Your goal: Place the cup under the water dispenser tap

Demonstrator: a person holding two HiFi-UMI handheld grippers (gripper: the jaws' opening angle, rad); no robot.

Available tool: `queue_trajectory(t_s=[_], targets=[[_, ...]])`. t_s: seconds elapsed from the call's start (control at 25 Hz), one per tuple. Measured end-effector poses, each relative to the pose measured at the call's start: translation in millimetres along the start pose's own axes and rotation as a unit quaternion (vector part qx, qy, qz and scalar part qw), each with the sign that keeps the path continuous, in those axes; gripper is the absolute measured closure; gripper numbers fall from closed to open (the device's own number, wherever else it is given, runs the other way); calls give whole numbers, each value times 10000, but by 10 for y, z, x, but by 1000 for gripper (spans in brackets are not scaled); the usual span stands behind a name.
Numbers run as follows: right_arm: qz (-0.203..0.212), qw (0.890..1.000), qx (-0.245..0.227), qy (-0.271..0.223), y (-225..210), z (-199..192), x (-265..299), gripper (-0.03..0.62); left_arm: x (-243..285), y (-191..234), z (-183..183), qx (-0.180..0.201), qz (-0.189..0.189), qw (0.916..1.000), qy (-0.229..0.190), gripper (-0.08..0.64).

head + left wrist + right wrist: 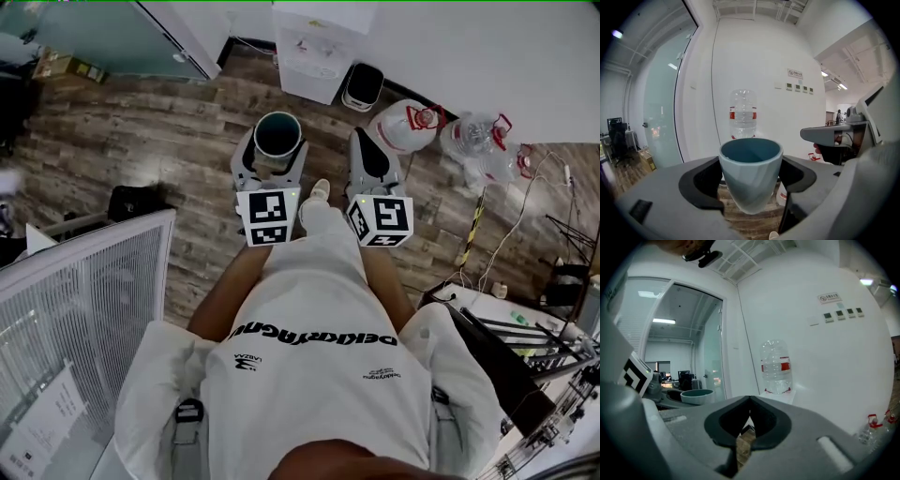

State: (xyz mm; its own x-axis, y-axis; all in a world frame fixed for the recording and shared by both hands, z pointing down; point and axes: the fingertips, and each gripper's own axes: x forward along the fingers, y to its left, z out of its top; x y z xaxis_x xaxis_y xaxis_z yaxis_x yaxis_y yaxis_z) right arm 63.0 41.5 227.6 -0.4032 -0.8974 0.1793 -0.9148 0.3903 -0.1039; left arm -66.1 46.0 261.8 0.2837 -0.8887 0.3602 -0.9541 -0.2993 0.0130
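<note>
**Blue cup held in the left gripper, water dispenser ahead**

The head view looks down on a person in a white shirt [319, 356]. Both arms reach forward, and each hand holds a gripper.

The left gripper [270, 161] has a cup [278, 136] squeezed between its two jaws. The cup is light blue outside and darker blue inside. It stands upright with its open top facing up, and it looks empty. It hangs in the air above the brown wooden floor [141, 131].

The right gripper [368, 150] is just beside the left one. Its jaws are pressed together with nothing between them.

One shoe [319, 192] shows on the floor between the two grippers.

A bit farther, on the right, two big water jugs [403, 127] with red handles lie on the floor.

Farther still, a white water dispenser [319, 56] stands against the white wall, straight ahead of the cup. A clear bottle [743, 115] with a red label sits upside down on top of it. A small bin [363, 86] stands just beside the dispenser. The cup is not touching the dispenser.
</note>
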Motion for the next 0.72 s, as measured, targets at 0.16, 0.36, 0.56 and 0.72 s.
queue_trajectory(t_s=[0.16,0.36,0.56,0.72], targets=[[131,9998,-39,142,-254,-22,331,592,423,-1,50,23,70,9999,157,196],[273,9993,26,242,-513,-65,737,592,919,-4,116,65,44,9997,219,196],[372,9985,90,401,-714,-198,1045,592,1291,-24,76,130,-4,9994,309,196],[336,9980,144,524,-827,-327,1257,592,1523,56,31,106,-44,9994,328,196]])
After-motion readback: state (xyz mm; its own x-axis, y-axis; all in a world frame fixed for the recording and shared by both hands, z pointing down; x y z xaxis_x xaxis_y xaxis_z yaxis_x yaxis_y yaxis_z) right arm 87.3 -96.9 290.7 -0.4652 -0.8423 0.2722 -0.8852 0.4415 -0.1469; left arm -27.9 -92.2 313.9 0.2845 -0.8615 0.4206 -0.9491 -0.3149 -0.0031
